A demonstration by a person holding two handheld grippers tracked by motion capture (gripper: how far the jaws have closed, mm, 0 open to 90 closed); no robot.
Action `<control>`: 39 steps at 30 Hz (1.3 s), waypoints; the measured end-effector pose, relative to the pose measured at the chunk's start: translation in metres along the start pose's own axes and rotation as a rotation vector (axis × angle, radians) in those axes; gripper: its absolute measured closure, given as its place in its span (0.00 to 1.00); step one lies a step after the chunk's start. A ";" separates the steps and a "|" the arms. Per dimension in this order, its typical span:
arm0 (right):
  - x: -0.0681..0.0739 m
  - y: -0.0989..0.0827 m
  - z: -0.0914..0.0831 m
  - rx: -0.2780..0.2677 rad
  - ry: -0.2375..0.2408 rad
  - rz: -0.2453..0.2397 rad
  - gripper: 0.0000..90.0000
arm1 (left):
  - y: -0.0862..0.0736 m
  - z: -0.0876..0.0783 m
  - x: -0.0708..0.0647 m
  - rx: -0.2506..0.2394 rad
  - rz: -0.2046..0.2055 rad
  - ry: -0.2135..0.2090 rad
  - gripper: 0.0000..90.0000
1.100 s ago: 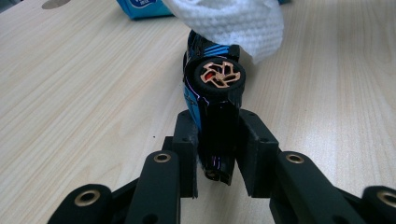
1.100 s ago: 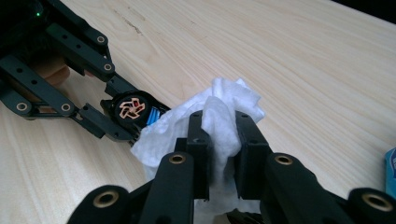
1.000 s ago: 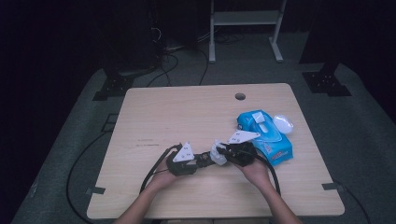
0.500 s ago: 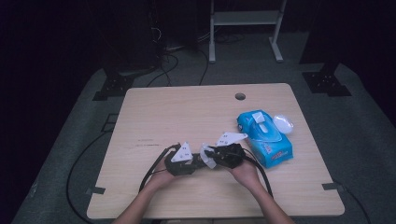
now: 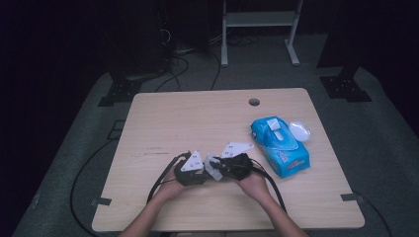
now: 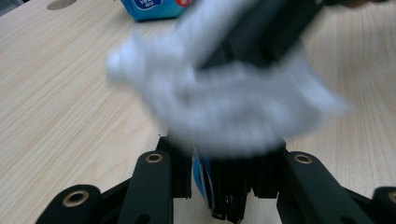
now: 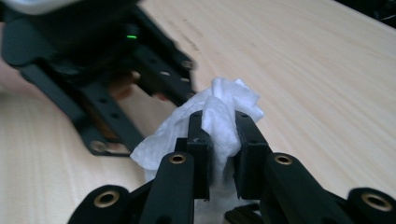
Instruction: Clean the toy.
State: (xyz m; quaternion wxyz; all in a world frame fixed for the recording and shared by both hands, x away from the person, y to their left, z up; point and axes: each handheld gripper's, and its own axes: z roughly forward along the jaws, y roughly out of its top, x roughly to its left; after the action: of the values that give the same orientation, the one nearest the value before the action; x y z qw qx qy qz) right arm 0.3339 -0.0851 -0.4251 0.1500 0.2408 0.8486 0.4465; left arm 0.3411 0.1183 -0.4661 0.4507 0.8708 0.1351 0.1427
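Observation:
My right gripper (image 7: 223,122) is shut on a crumpled white wipe (image 7: 229,105) that bulges out above its jaws. In the high view the right gripper (image 5: 221,168) meets the left gripper (image 5: 198,173) tip to tip near the table's front middle, with the wipe (image 5: 213,169) between them. In the left gripper view the wipe (image 6: 224,102) is a blurred white mass just over the left gripper (image 6: 222,151). Those jaws stand close together on a thin dark thing with a blue edge (image 6: 203,179); what it is I cannot tell.
A blue pack of wet wipes (image 5: 279,146) lies to the right of the grippers, with a white rounded lid (image 5: 299,131) beside its far end. The wooden table (image 5: 197,118) has a cable hole (image 5: 254,102) near its back edge. Cables trail off the front left.
My right gripper has moved left with the wipe, away from the blue pack and up against the left gripper's tip. The left gripper has stayed in place.

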 end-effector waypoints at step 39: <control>-0.009 -0.012 -0.009 -0.012 -0.049 0.023 0.87 | -0.003 -0.005 0.003 0.003 0.009 -0.002 0.74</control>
State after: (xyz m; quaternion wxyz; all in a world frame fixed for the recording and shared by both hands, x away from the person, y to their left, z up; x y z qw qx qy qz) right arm 0.3339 -0.1026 -0.4296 0.1673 0.2604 0.8391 0.4474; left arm 0.3422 0.1249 -0.4657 0.4491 0.8721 0.1310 0.1437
